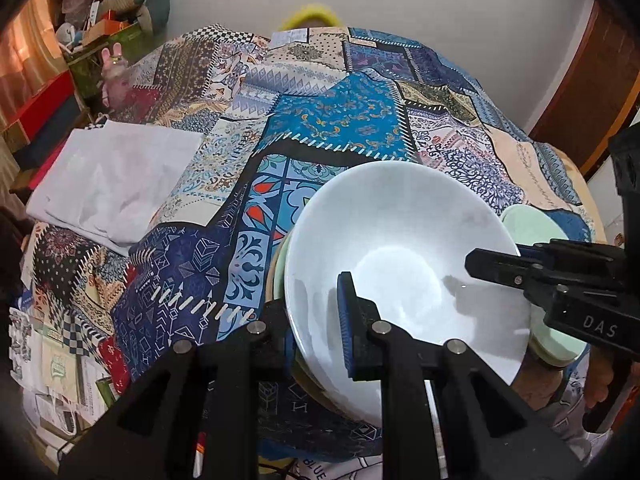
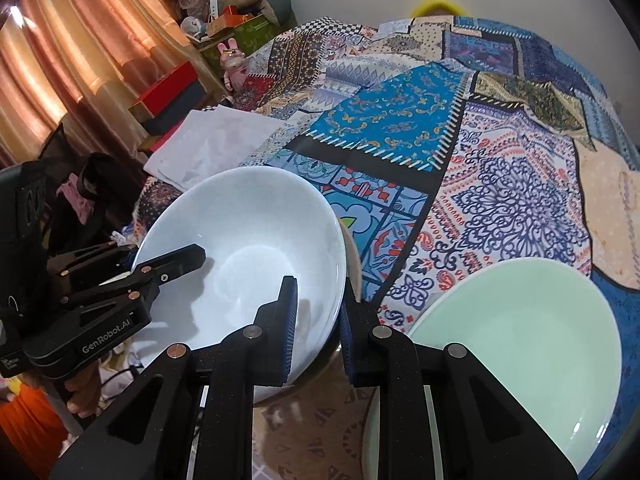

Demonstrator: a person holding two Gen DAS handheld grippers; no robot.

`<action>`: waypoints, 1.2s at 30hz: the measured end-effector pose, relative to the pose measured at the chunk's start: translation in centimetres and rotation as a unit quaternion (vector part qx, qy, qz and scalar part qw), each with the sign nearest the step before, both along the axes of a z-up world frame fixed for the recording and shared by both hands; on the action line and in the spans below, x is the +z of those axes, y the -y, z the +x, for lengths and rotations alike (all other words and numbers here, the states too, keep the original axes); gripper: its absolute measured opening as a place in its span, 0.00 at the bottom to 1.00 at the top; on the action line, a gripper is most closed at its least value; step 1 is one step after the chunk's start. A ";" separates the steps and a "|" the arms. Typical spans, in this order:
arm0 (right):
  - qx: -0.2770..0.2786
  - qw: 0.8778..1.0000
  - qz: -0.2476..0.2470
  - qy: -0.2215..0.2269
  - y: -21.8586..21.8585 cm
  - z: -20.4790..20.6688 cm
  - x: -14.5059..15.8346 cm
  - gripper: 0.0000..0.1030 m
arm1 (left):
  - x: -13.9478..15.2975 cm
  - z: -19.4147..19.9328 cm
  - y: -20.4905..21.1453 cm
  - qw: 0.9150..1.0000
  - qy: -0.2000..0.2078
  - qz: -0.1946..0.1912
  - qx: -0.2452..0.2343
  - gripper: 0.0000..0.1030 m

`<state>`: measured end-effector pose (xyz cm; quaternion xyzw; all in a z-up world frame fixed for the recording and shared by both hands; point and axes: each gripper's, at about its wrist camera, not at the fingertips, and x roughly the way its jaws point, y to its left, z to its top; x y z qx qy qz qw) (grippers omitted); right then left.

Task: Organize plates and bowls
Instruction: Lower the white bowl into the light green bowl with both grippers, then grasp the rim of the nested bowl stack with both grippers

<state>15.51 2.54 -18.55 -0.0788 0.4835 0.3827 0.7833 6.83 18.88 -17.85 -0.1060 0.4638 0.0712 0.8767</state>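
A white bowl (image 1: 400,248) (image 2: 248,248) is held by both grippers at opposite sides of its rim. My left gripper (image 1: 316,312) is shut on the bowl's near-left rim, one blue pad (image 1: 346,320) inside and the other finger outside. My right gripper (image 2: 318,320) is shut on the right rim in the same way; in the left wrist view the right gripper (image 1: 496,260) reaches in from the right. In the right wrist view the left gripper (image 2: 160,256) reaches in from the left. Pale green and beige rims (image 1: 279,268) show just under the bowl. A pale green plate (image 2: 516,340) (image 1: 532,220) lies to its right.
A patchwork tablecloth (image 1: 340,120) (image 2: 500,200) covers the table. A folded white cloth (image 1: 116,184) (image 2: 216,148) lies at the left. Boxes and plush toys (image 1: 116,20) crowd the far left by a curtain (image 2: 80,40). A hand (image 2: 84,396) holds the left gripper's grip.
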 end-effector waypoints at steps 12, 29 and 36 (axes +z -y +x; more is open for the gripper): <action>-0.001 1.000 -0.007 0.019 0.6 -0.3 -0.2 0.20 | -0.1 0.8 0.9 1.000 -0.015 0.004 -0.019 0.42; 0.007 1.000 0.015 0.026 1.7 -0.9 0.7 0.22 | 1.2 1.9 1.6 0.998 -0.057 -0.007 -0.010 0.54; -0.001 1.000 0.021 0.022 2.6 -0.8 0.8 0.31 | 1.7 1.4 1.0 0.998 -0.059 -0.020 -0.017 0.54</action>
